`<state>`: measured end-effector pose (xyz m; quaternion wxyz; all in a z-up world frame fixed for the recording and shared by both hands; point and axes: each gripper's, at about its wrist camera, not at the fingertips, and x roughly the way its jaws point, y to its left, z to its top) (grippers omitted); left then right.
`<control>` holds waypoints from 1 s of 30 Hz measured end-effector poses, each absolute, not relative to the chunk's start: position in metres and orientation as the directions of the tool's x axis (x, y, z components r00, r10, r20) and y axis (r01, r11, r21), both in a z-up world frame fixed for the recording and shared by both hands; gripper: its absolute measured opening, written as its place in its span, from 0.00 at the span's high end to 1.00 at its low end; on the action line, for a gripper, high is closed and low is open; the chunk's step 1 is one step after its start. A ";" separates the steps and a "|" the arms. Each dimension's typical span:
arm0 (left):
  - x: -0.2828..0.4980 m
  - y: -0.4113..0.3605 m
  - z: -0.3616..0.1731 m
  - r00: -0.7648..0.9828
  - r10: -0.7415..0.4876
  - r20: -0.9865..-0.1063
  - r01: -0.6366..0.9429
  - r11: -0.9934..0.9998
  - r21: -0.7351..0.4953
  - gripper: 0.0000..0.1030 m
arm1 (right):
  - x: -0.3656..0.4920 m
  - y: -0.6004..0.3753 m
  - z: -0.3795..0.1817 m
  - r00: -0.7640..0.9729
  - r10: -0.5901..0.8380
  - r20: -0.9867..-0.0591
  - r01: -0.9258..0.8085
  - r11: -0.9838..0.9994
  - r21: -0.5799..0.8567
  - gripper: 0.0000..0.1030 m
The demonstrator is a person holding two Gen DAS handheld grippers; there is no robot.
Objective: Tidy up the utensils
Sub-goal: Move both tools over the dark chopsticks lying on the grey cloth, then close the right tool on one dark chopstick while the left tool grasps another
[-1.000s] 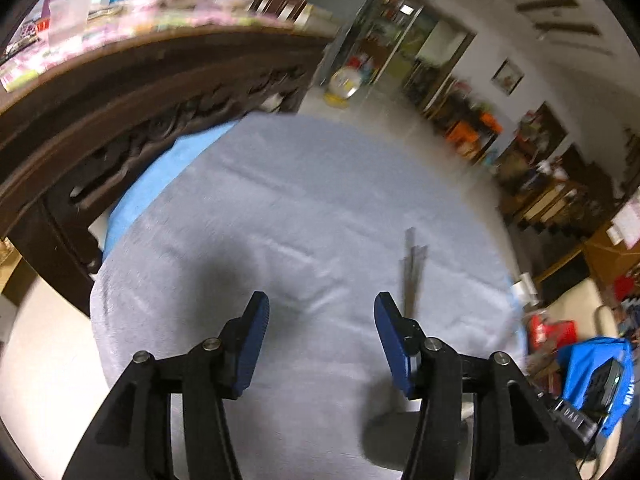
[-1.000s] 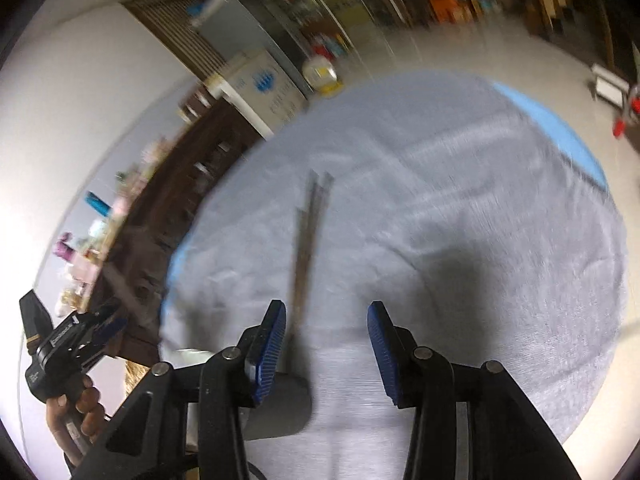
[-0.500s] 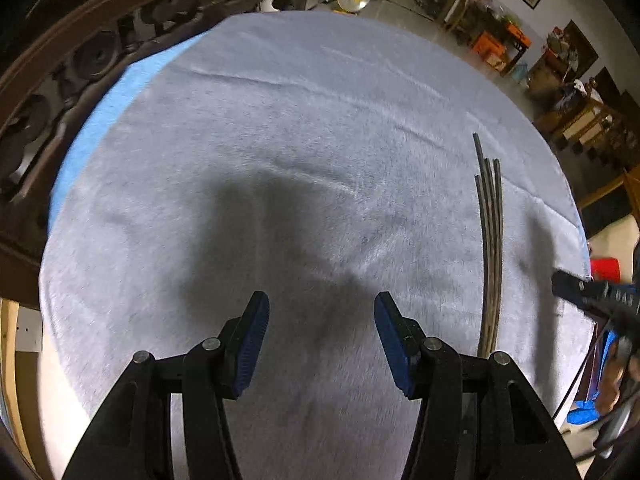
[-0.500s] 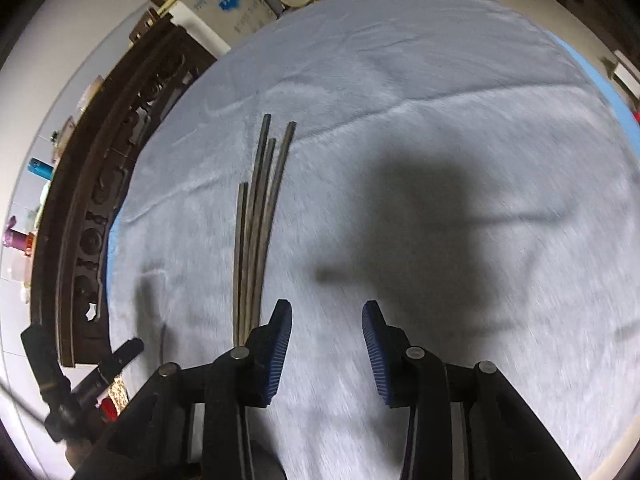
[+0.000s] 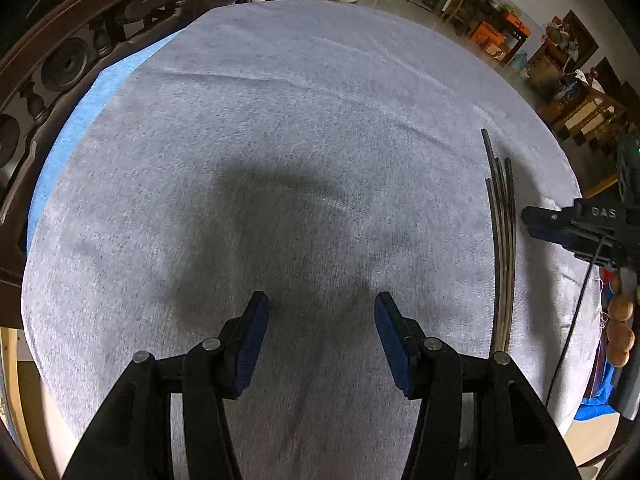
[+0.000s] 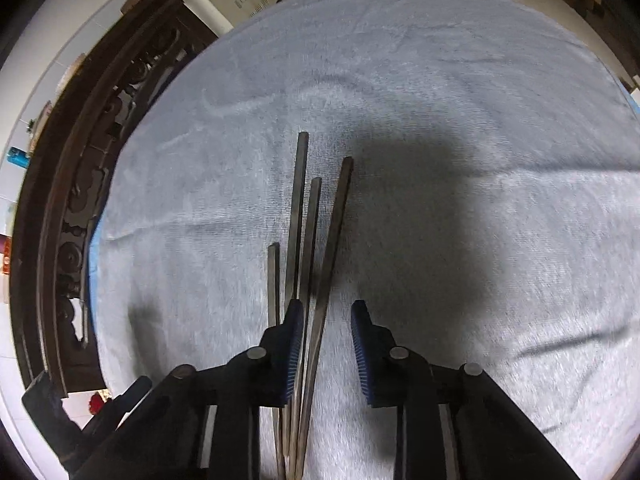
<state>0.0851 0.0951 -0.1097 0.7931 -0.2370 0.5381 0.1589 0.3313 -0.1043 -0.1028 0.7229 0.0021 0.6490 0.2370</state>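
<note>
Several dark chopsticks [image 6: 304,240] lie side by side on a grey cloth [image 6: 440,120] over a round table. They also show at the right in the left wrist view [image 5: 503,232]. My right gripper [image 6: 326,312] is open and low over the near part of the chopsticks; its left finger covers some and others run between the jaws. My left gripper [image 5: 320,308] is open and empty over the bare middle of the cloth [image 5: 300,120]. The right gripper also shows at the right edge of the left wrist view [image 5: 560,228].
A dark carved wooden rail [image 5: 60,64] runs along the table's left side; it also shows in the right wrist view [image 6: 80,200]. A blue underlay [image 5: 80,120] peeks out under the cloth. Furniture and clutter stand on the floor beyond the far edge.
My right gripper has moved forward and down over the chopsticks, which now lie partly between its jaws. My left gripper tilted down toward the cloth and then stayed.
</note>
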 end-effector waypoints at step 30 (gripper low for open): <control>0.238 0.011 -0.108 0.177 -0.051 -0.983 -0.290 0.952 -0.101 0.48 | 0.346 -0.119 -0.122 -0.020 0.161 -0.987 -0.517 0.843 0.148 0.91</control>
